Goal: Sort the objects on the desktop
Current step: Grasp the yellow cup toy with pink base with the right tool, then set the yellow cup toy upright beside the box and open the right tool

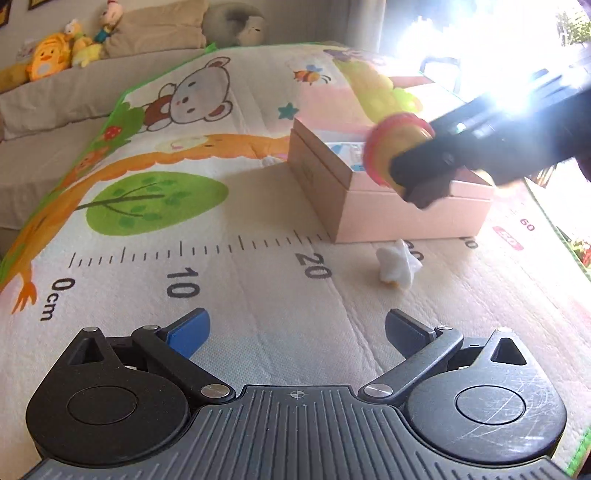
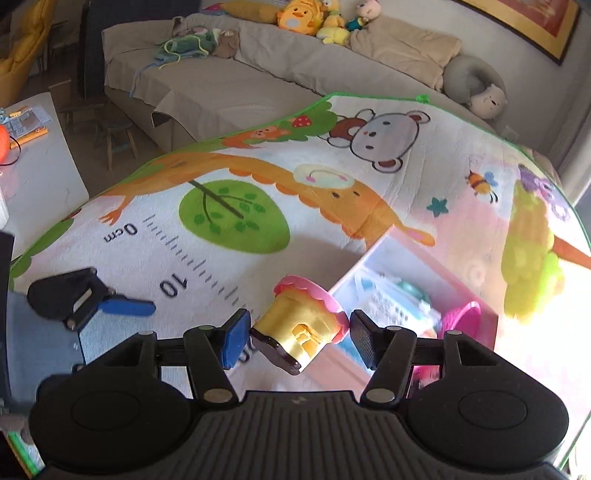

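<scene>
A yellow toy with a pink rim [image 2: 306, 325] is held between the pads of my right gripper [image 2: 299, 338], above the near edge of the open pink box [image 2: 373, 258]. In the left wrist view the same toy [image 1: 391, 147] hangs over the box [image 1: 406, 214], blurred, at the tip of the right gripper [image 1: 417, 173]. A small white star-shaped toy [image 1: 398, 266] lies on the mat in front of the box. My left gripper [image 1: 297, 328] is open and empty, low over the mat, short of the star toy. It also shows in the right wrist view [image 2: 110, 302].
The box holds several small items, among them a pink piece [image 2: 461, 317]. The printed play mat [image 1: 184, 221] covers the table. A sofa with plush toys [image 2: 310, 18] stands behind. Strong window glare [image 1: 498, 55] washes out the right side.
</scene>
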The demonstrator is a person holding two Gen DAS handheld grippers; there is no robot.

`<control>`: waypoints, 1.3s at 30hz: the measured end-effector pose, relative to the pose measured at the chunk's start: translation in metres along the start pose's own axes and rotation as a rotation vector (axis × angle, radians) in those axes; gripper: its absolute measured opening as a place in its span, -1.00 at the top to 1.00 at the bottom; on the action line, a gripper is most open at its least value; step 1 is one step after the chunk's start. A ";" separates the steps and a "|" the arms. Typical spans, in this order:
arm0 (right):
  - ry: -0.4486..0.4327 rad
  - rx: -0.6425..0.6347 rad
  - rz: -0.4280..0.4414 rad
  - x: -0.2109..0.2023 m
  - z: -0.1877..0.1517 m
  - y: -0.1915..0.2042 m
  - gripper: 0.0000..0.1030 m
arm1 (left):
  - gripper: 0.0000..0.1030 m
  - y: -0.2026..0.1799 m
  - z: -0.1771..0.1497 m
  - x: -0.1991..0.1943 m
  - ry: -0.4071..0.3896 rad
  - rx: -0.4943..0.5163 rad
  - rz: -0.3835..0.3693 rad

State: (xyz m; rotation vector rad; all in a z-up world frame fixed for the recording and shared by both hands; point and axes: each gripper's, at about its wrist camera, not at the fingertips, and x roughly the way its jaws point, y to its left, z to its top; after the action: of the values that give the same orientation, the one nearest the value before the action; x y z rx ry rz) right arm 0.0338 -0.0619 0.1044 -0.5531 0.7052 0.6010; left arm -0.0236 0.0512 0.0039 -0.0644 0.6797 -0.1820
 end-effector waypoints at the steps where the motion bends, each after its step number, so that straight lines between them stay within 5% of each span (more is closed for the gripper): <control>1: 0.007 0.014 -0.004 -0.006 -0.014 0.000 -0.16 | -1.00 -0.001 -0.002 -0.002 0.005 0.005 -0.004; 3: 0.023 0.033 -0.022 -0.012 -0.037 0.002 -0.03 | -1.00 -0.001 -0.005 -0.005 0.013 0.010 -0.006; 4: 0.033 0.041 -0.027 -0.013 -0.047 0.002 0.28 | -1.00 0.000 -0.005 -0.007 0.016 0.006 0.003; 10: 0.048 0.092 -0.046 -0.009 -0.079 0.002 0.27 | -1.00 0.015 -0.001 -0.010 0.018 -0.045 0.082; 21: 0.088 0.215 -0.034 0.010 -0.106 -0.001 0.27 | -1.00 0.013 -0.004 -0.006 0.026 -0.039 0.072; 26: 0.061 0.278 -0.050 0.005 -0.120 -0.005 0.06 | -1.00 0.011 -0.004 -0.005 0.025 -0.040 0.072; 30: 0.015 0.337 -0.092 -0.005 -0.137 -0.009 -0.30 | -1.00 0.002 -0.001 -0.002 0.030 -0.025 0.064; 39: -0.040 0.588 -0.160 -0.002 -0.187 -0.036 -0.85 | -1.00 -0.046 0.001 0.014 0.073 0.121 0.007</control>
State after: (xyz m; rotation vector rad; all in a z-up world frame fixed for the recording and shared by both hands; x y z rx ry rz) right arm -0.0225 -0.2082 -0.0032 -0.0482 0.7501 0.2327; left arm -0.0189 0.0039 0.0016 0.0610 0.7398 -0.2194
